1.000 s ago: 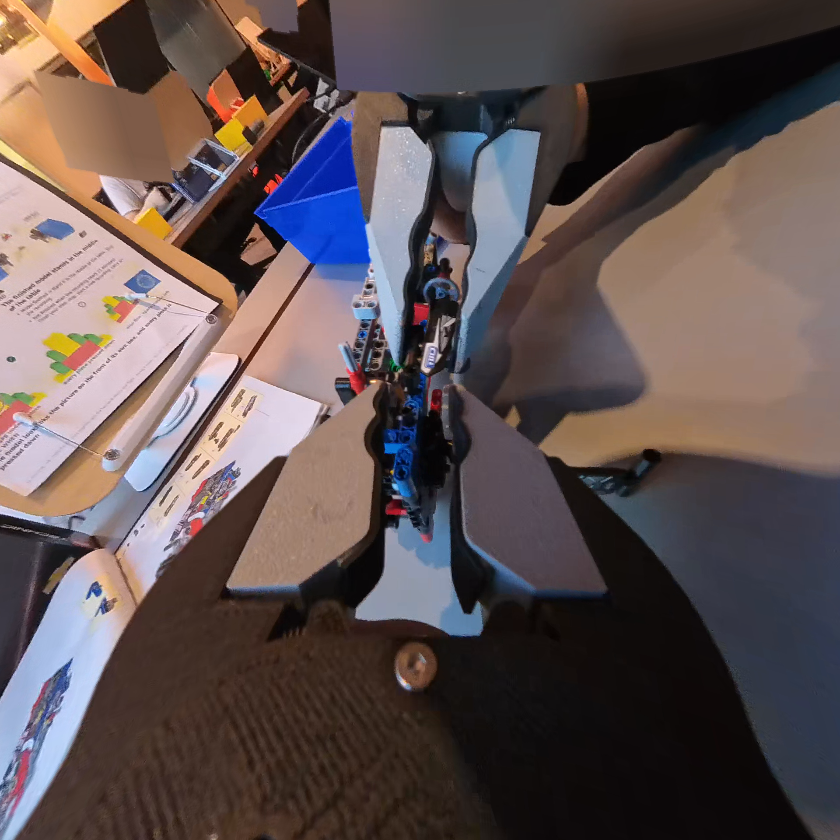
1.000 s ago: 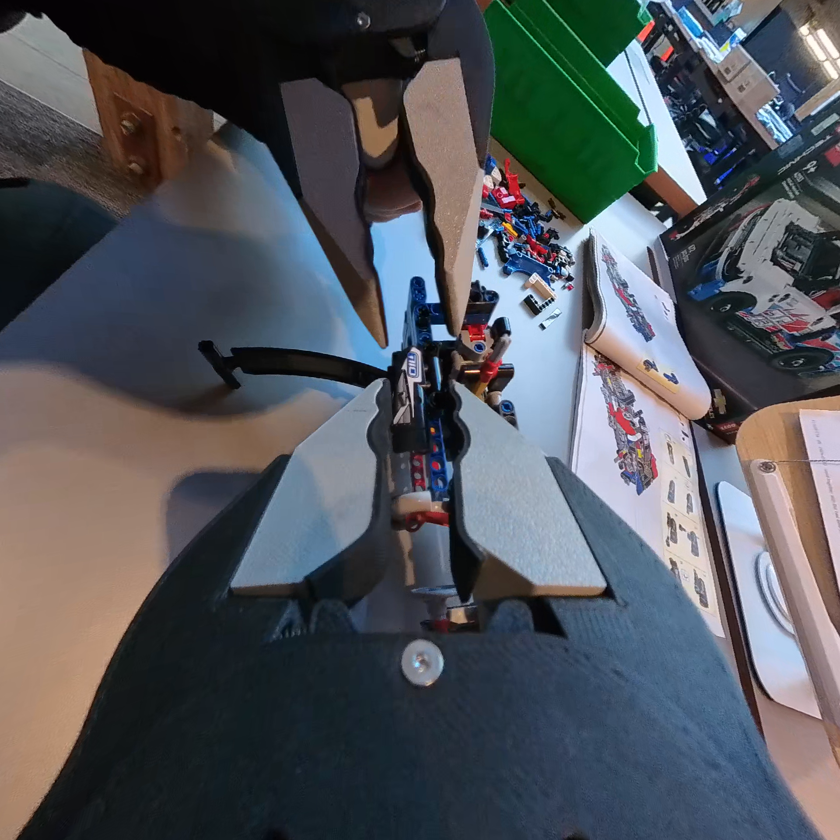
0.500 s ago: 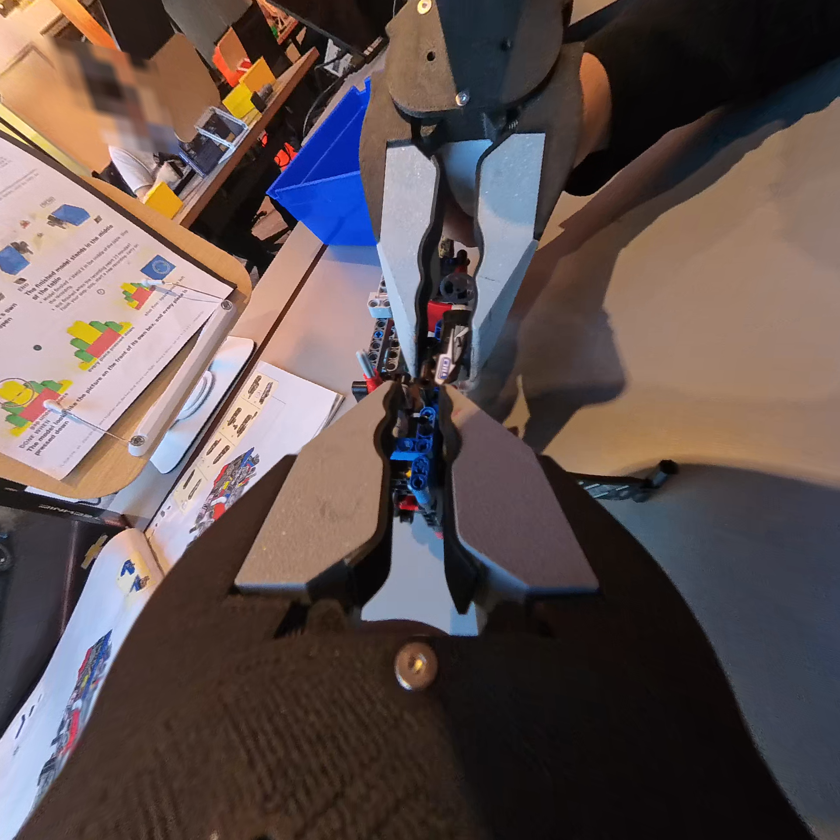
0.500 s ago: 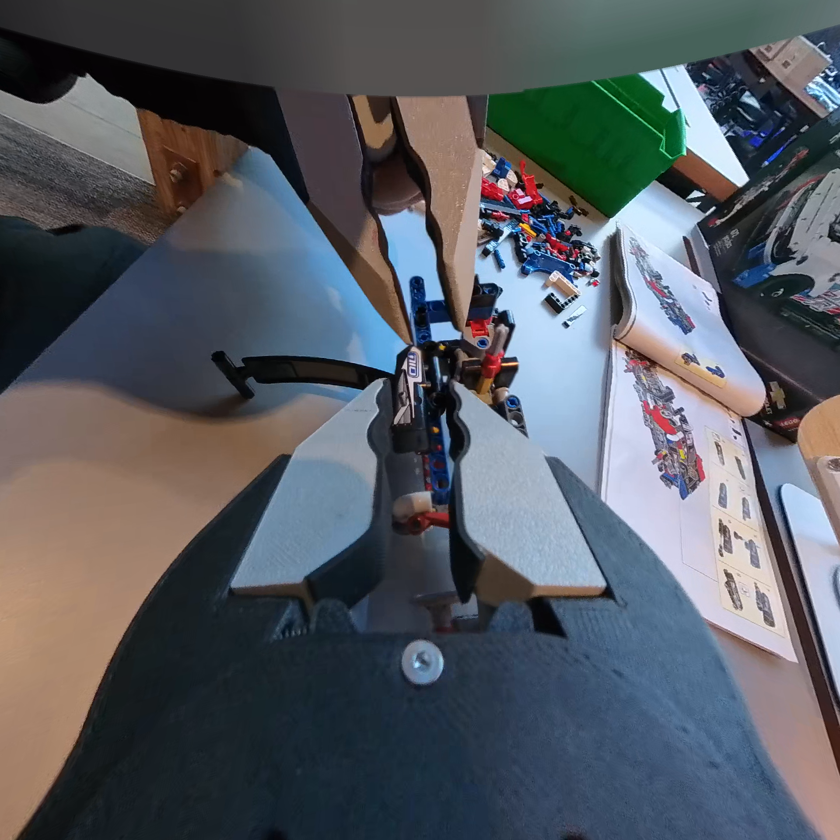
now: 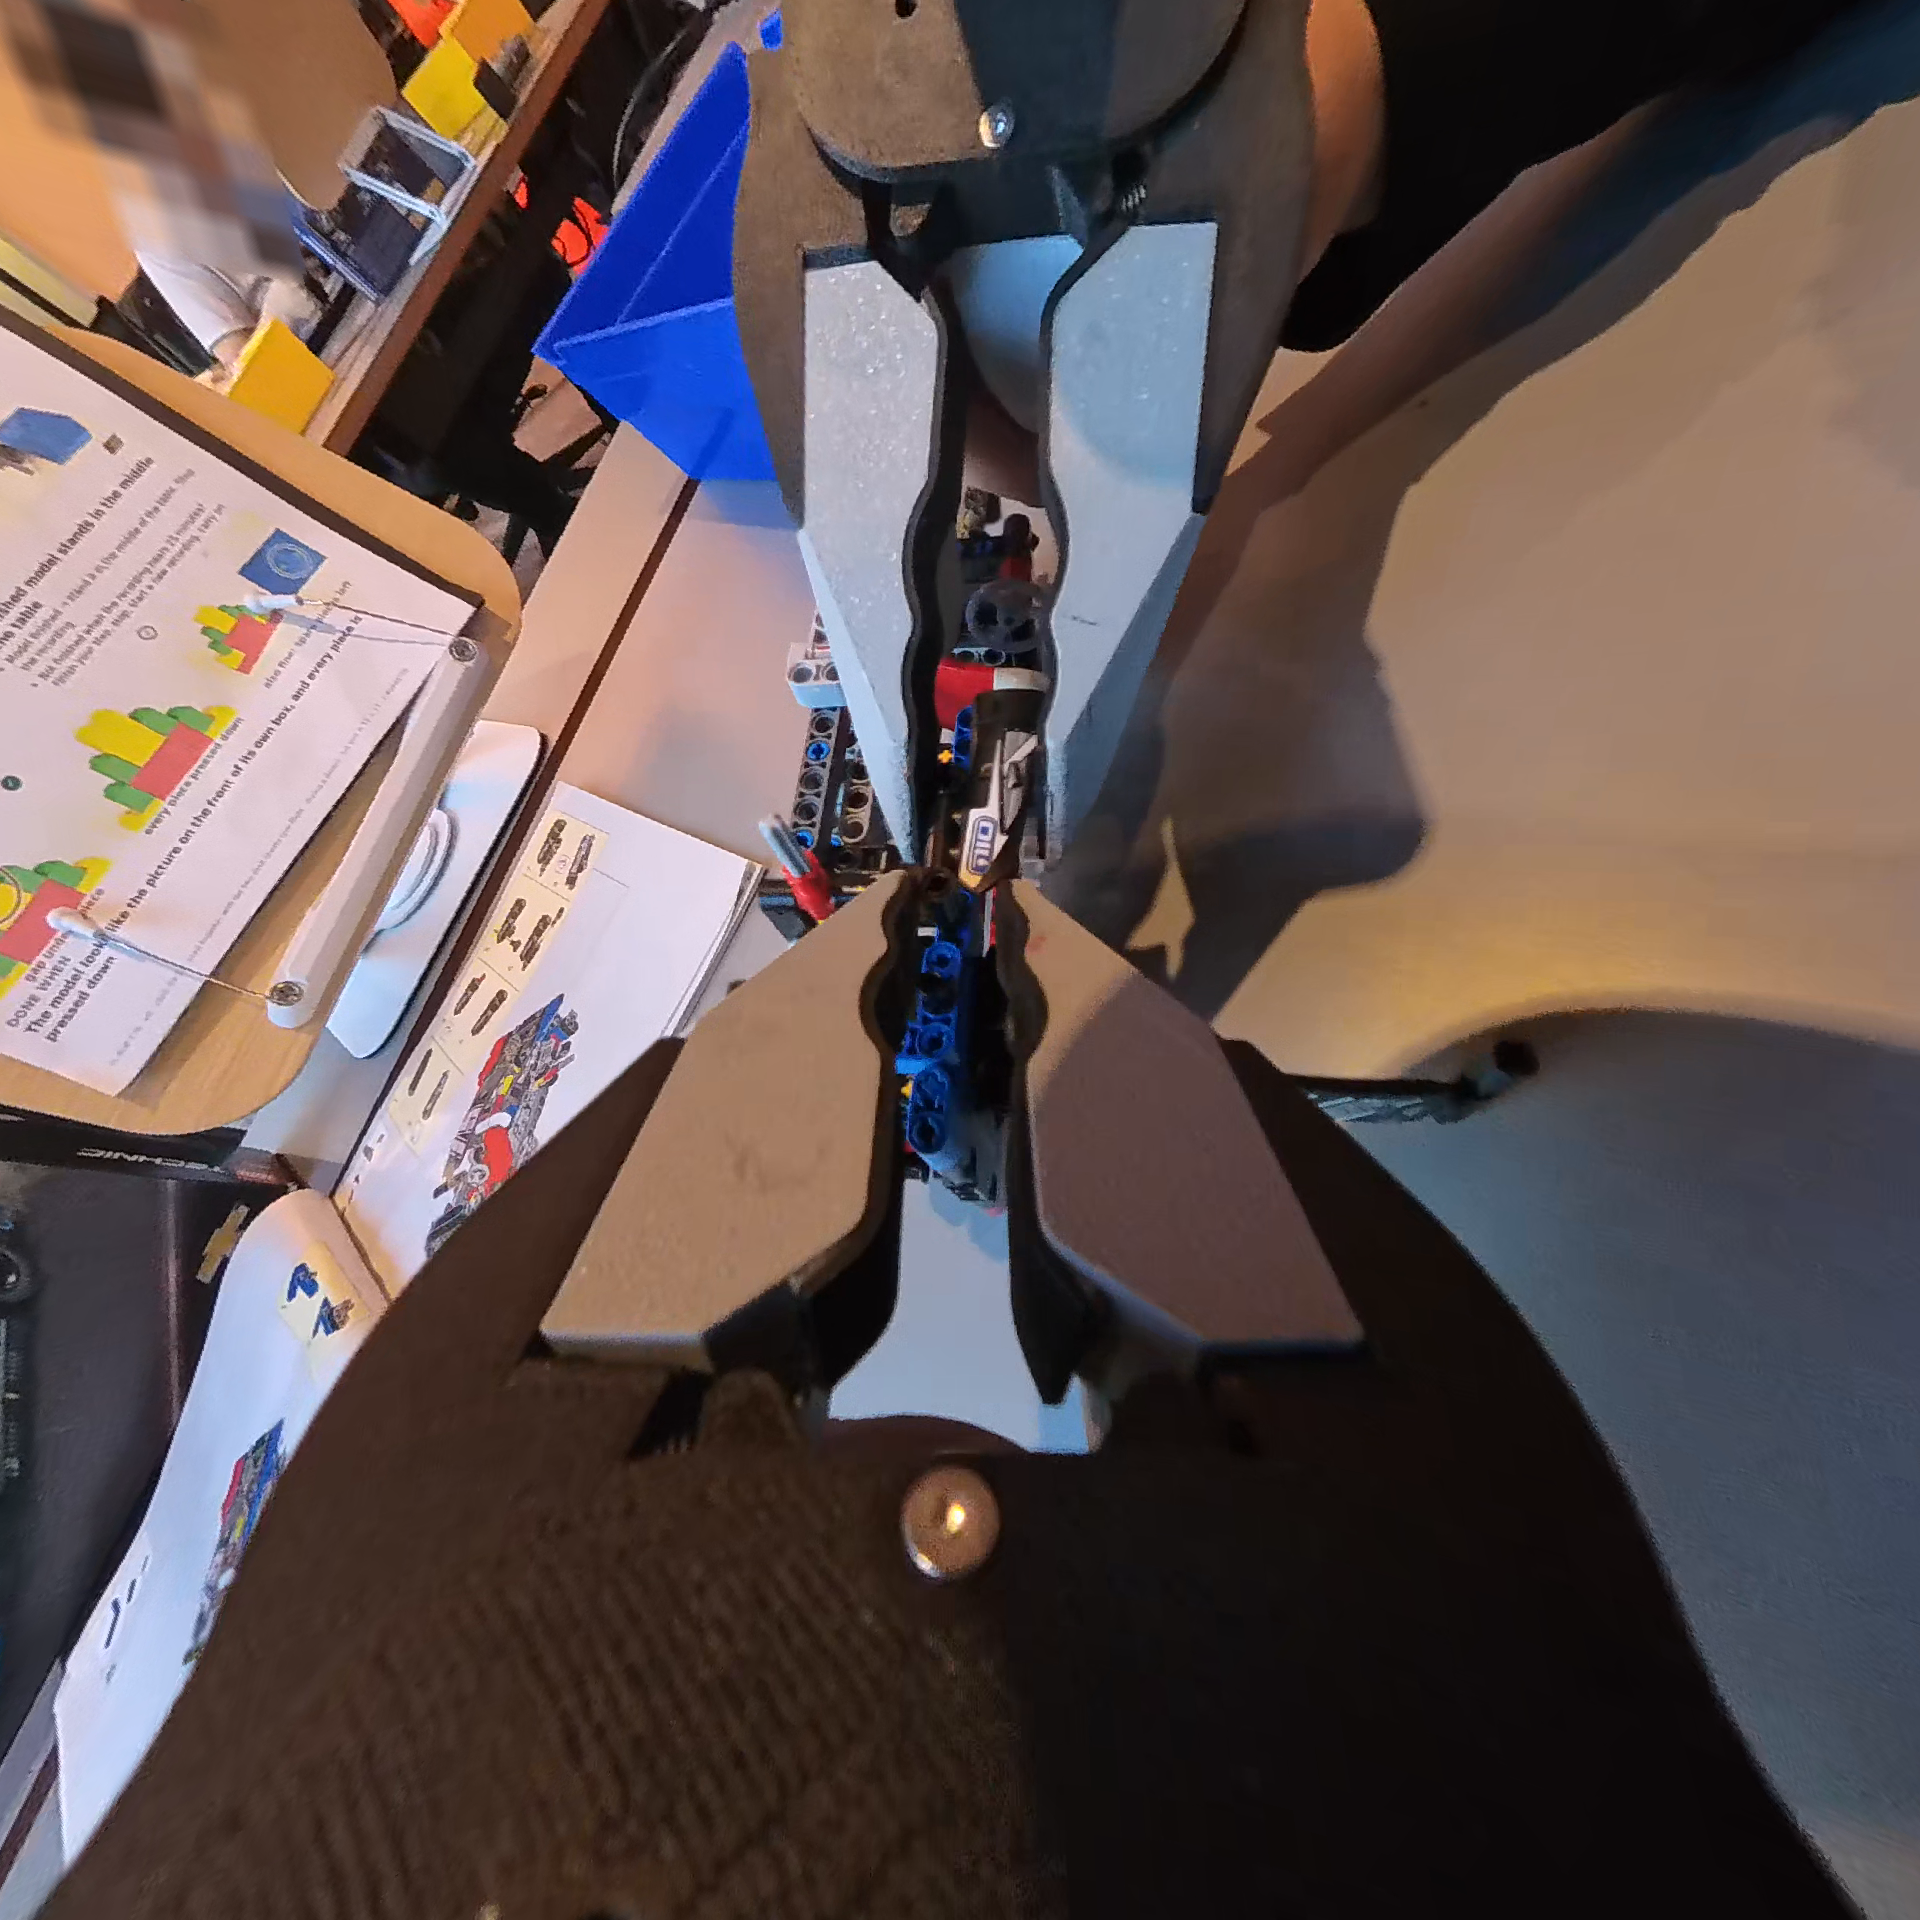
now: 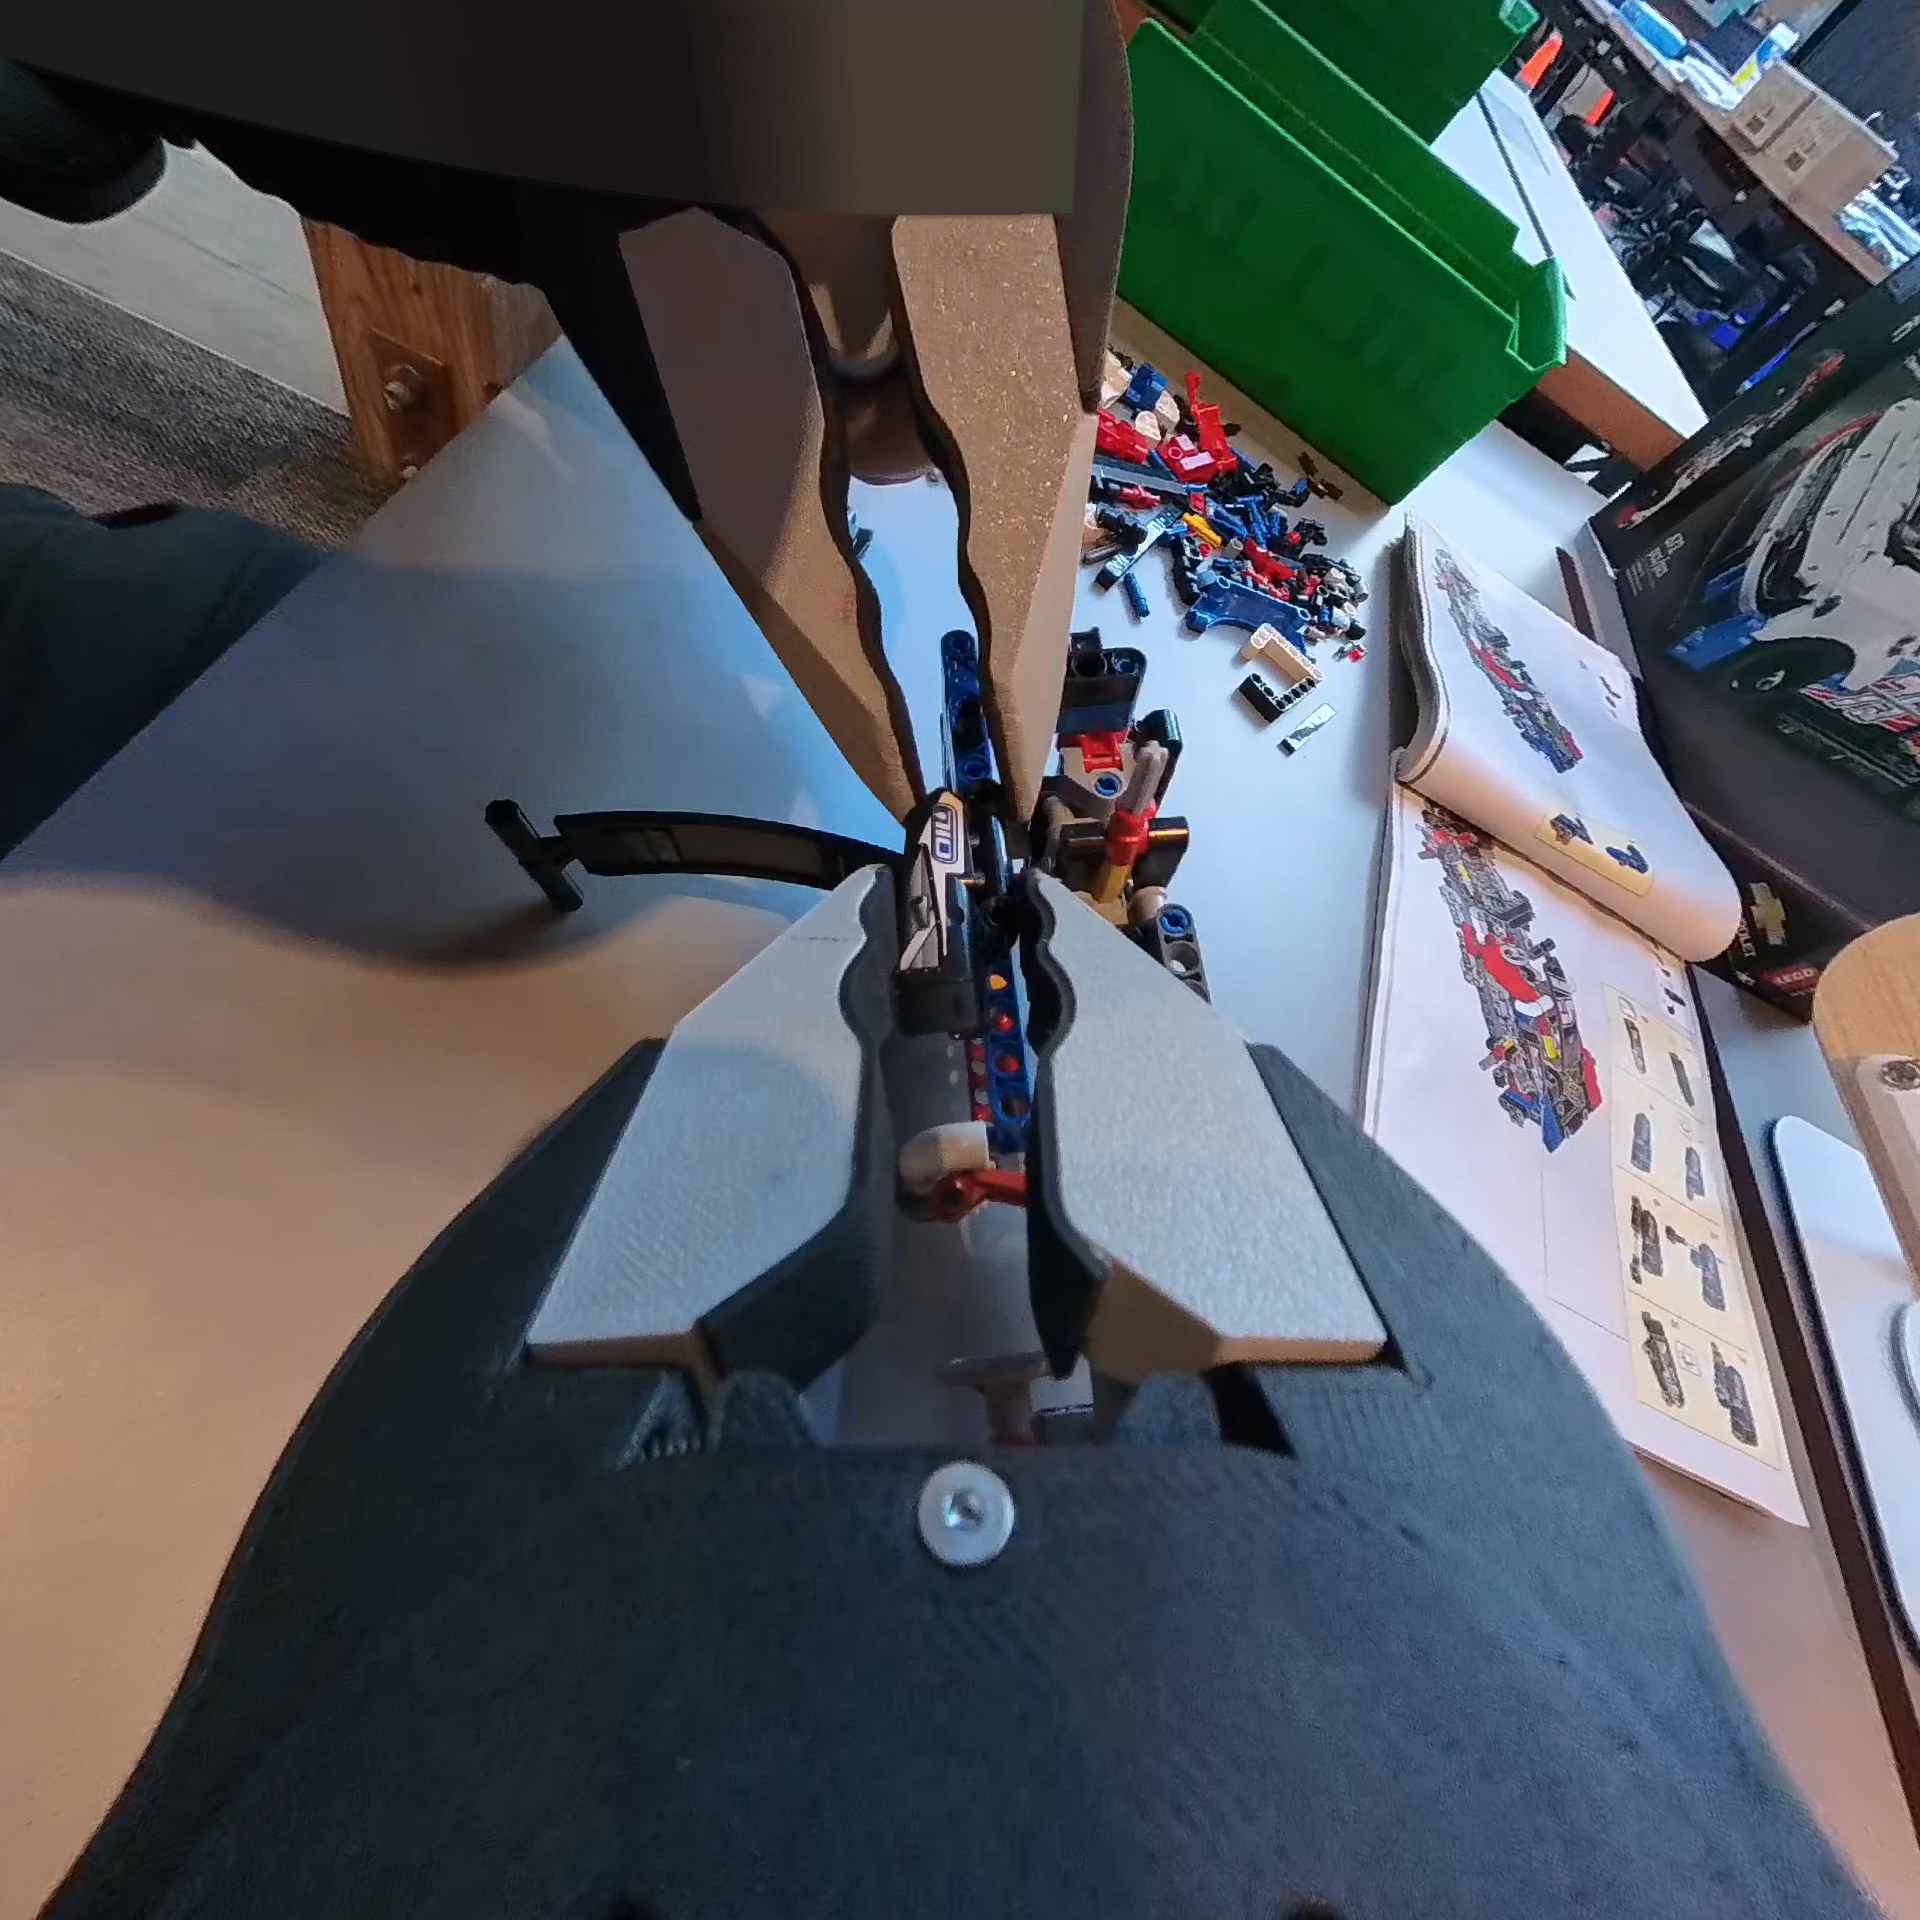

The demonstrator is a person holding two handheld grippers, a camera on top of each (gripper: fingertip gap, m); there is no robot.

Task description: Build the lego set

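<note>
A blue bin [image 5: 675, 343] sits at the 12 o'clock end of the desk [image 5: 1621, 644] in the left wrist view, with a wooden board [image 5: 260, 1049] carrying a printed sheet [image 5: 156, 748] at 9 o'clock and a white stand [image 5: 436, 883] just beside it. In the right wrist view, green bins [image 6: 1330, 260] stand at 1 o'clock, and a wooden post [image 6: 405, 343] at 11 o'clock.
</note>
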